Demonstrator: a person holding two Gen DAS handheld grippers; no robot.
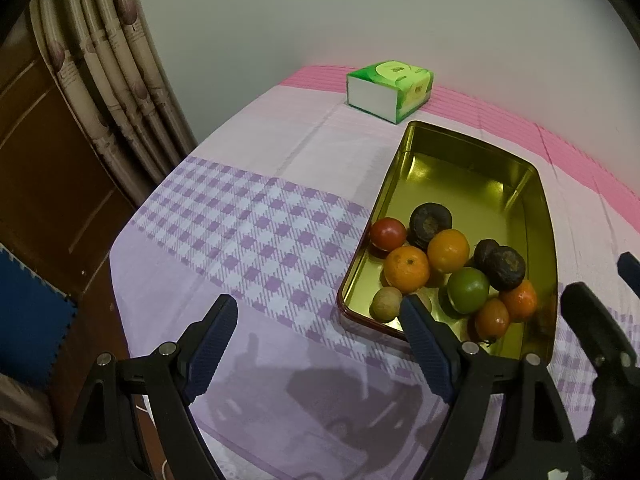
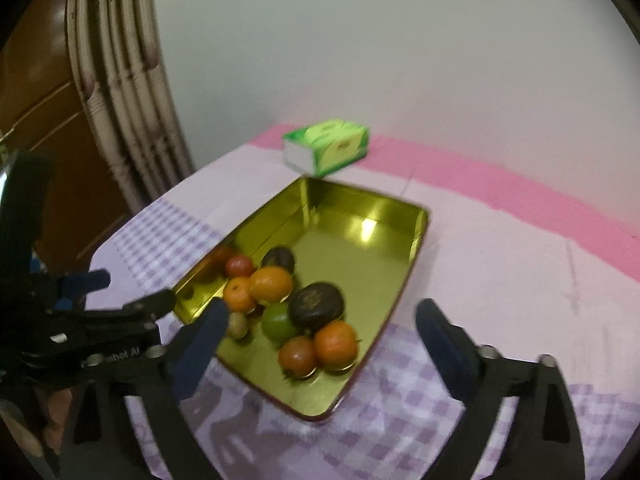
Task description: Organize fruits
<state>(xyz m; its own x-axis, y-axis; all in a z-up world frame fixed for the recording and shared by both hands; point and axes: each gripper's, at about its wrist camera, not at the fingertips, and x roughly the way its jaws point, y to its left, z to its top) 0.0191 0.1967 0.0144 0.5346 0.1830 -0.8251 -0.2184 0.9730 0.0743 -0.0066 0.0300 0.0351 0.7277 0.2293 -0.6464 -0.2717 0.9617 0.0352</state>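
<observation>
A gold tin tray [image 1: 472,140] lies on the checked cloth. In its near end sit several fruits: a red tomato [image 1: 387,233], oranges [image 1: 407,269], a green lime [image 1: 468,290], dark wrinkled fruits [image 1: 505,268] and a small brownish one [image 1: 386,304]. My left gripper [image 1: 318,304] is open and holds nothing; it hangs over the cloth at the tray's near left corner. In the right wrist view my right gripper [image 2: 322,308] stands wide open above the fruit pile, nothing between its pads. The same tray [image 2: 368,196], lime [image 2: 278,322] and largest dark fruit [image 2: 316,306] lie below it.
A green tissue box [image 1: 390,90] stands beyond the tray near the pink far edge. A curtain [image 1: 108,60] and a wooden door hang past the table's left edge. The tray's far half holds no fruit. The purple checked cloth [image 1: 248,232] lies to the tray's left.
</observation>
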